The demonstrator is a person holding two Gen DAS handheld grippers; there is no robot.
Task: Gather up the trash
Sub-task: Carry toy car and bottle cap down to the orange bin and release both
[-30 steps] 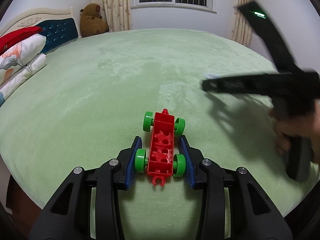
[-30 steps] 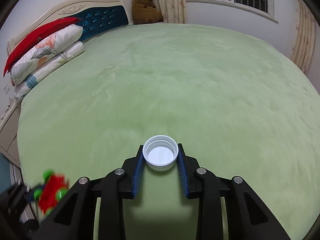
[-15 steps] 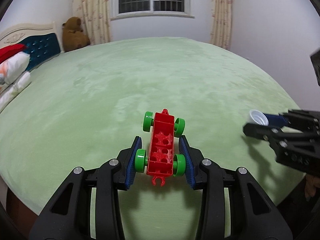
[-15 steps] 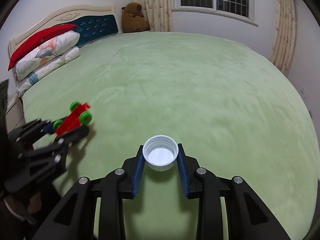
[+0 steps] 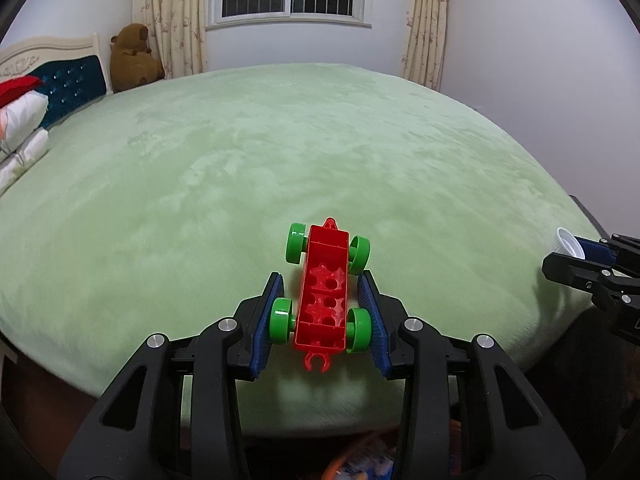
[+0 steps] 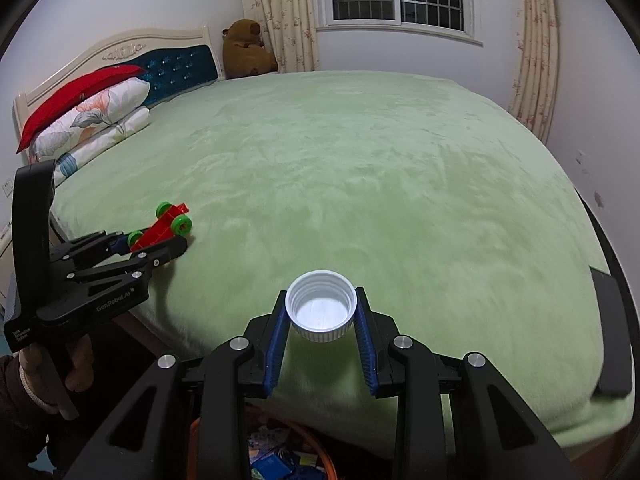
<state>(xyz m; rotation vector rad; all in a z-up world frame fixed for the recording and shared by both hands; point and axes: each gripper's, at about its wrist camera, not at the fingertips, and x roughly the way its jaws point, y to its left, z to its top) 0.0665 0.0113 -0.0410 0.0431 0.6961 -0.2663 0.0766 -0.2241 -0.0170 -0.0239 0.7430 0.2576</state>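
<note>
1. Both grippers have drawn back toward the near edge of the bed since the earlier frame, and the right one, then out over the middle of the bedspread, now hangs past its edge.
2. Right gripper: its fingers are narrow and clamped on one white bottle cap, open side facing up toward the camera, gripped at its ribbed sides.
3. Left gripper: its fingers stand partly apart and hold one red toy car by its rear green wheels; the car's long axis runs straight out along the fingers, nose away from the hand.
4. Just below and behind the right fingers an orange bin shows at the bottom edge, with scraps already inside. I judge the right hand nearer to it, so the cap only needs to come back a little before release.
5. Count: one cap, one car with four green wheels, one bin, two grippers.
6. Farther out lie the pillows and a brown plush bear.
</note>
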